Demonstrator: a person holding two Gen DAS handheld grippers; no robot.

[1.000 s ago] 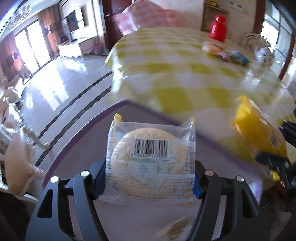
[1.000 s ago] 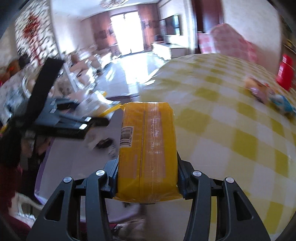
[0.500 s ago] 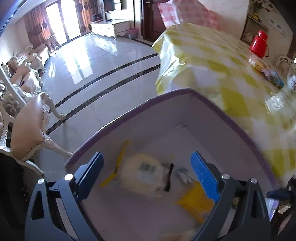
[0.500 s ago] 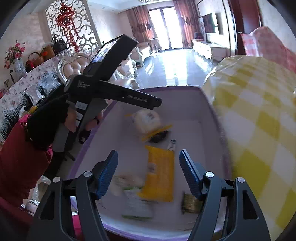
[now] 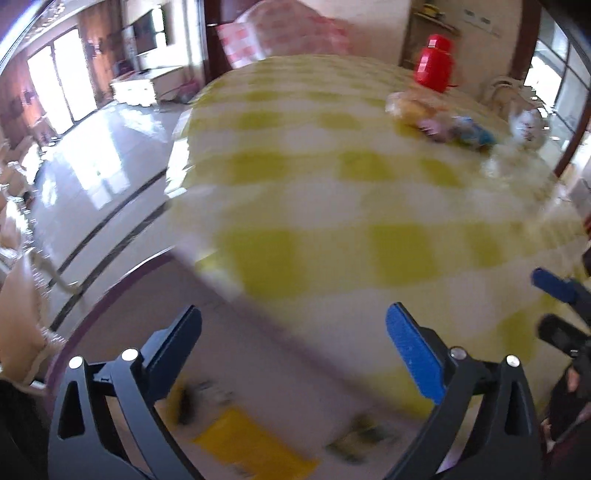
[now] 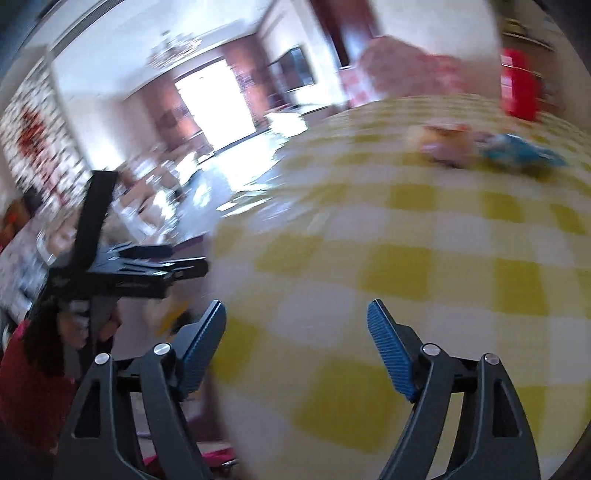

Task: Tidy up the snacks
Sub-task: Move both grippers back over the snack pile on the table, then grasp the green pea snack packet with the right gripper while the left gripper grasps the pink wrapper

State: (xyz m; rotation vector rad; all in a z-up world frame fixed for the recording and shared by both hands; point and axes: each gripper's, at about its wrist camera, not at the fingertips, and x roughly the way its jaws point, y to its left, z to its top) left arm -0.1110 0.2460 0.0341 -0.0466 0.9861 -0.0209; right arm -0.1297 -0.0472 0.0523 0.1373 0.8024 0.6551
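Observation:
My left gripper (image 5: 293,325) is open and empty, above the purple-rimmed box (image 5: 122,284) beside the table. A yellow snack pack (image 5: 255,446) and other blurred packets lie in the box below it. My right gripper (image 6: 295,325) is open and empty over the edge of the yellow-checked tablecloth (image 6: 424,258). Several wrapped snacks (image 5: 439,122) lie at the far end of the table; they also show in the right wrist view (image 6: 484,147). The left gripper shows in the right wrist view (image 6: 184,262) at the left.
A red flask (image 5: 434,62) stands at the table's far end, next to a white patterned pot (image 5: 528,125). A pink checked chair back (image 5: 284,33) is behind the table. Glossy floor and chairs (image 5: 22,295) lie to the left.
Both grippers opened and dropped their packs into the box a second to half a second ago. Since then both have swung up and right, toward the table.

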